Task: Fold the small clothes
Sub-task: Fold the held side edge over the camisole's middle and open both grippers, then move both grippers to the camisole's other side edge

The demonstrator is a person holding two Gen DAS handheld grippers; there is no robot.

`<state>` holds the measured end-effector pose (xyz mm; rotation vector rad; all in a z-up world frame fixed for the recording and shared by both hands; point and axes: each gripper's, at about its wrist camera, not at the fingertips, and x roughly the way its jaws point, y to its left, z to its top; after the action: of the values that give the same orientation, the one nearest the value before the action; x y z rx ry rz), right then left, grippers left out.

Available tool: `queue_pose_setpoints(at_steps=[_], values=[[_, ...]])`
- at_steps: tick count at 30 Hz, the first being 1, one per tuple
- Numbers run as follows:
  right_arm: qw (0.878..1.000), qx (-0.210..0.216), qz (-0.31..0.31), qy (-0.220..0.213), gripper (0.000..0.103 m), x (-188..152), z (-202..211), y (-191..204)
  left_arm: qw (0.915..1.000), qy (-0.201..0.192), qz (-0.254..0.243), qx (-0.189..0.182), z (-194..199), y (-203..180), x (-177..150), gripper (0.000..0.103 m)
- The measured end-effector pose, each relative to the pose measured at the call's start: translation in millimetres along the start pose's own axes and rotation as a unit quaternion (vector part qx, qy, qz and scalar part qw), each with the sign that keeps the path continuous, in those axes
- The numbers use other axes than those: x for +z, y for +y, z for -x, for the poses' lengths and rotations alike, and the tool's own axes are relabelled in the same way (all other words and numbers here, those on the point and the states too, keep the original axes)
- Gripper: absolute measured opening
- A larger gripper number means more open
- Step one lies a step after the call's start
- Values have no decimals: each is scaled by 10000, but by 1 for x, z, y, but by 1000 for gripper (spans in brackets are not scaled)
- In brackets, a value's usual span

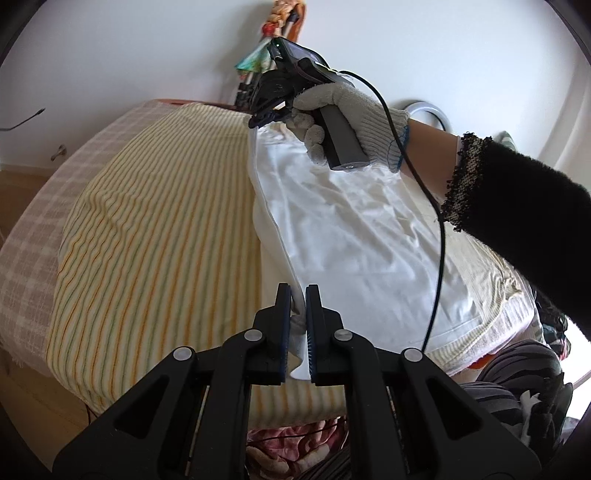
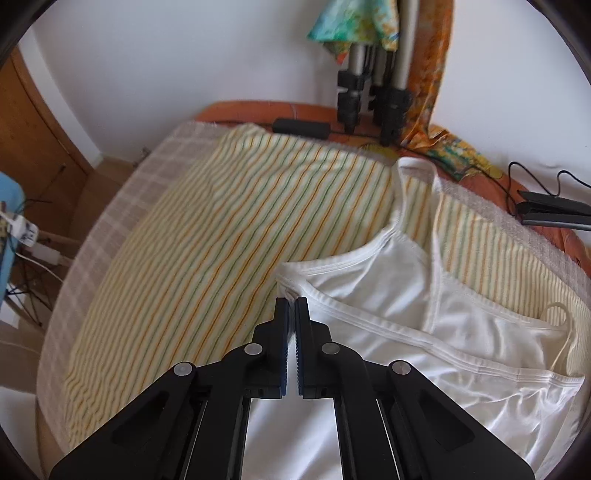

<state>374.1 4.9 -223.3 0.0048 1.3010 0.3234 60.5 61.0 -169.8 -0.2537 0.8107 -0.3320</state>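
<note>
A white tank top [image 1: 354, 229] lies on a yellow striped cloth [image 1: 159, 236] over the table. My left gripper [image 1: 298, 295] is shut on the top's near hem corner. My right gripper [image 1: 266, 117], held in a gloved hand, is shut on the far upper corner of the same side. In the right wrist view the right gripper [image 2: 292, 304] pinches the armhole edge of the tank top [image 2: 443, 347]; its straps lie toward the back right. The striped cloth [image 2: 221, 229] stretches out to the left.
A checked cloth [image 1: 33, 236] lies under the striped one. Tripod legs [image 2: 369, 88] and coloured fabric [image 2: 354, 22] stand against the wall at the back. A black device with cables [image 2: 550, 214] lies at the right. Dark clothes [image 1: 517, 376] are piled at the near right.
</note>
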Motion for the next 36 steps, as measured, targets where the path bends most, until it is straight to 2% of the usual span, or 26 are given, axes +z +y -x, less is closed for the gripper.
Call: queue_pose_setpoints(at_steps=[6, 9, 16, 21, 23, 25, 30, 36], values=[[9989, 175, -299, -318, 2, -16, 38, -46, 9991, 55, -369, -223, -4, -33, 2, 6], [9988, 87, -309, -379, 2, -23, 45, -63, 9982, 172, -503, -288, -14, -47, 0, 6], [9977, -126, -575, -322, 2, -37, 39, -97, 9957, 549, -604, -430, -39, -68, -5, 6], [9975, -433, -525, -206, 2, -44, 27, -103, 9933, 741, -745, -471, -52, -77, -6, 6], [9975, -489, -485, -143, 2, -45, 21, -105, 9922, 839, -766, -518, -56, -78, -6, 10], [9975, -512, -488, -46, 5, -46, 15, -108, 9926, 787, -758, -527, -54, -78, -5, 17], [9974, -319, -616, -169, 20, -53, 26, -122, 9936, 596, -779, -557, -39, -77, -4, 17], [9947, -57, -866, -543, 20, -70, 74, -149, 9953, 322, -809, -413, -20, -75, 1, 17]])
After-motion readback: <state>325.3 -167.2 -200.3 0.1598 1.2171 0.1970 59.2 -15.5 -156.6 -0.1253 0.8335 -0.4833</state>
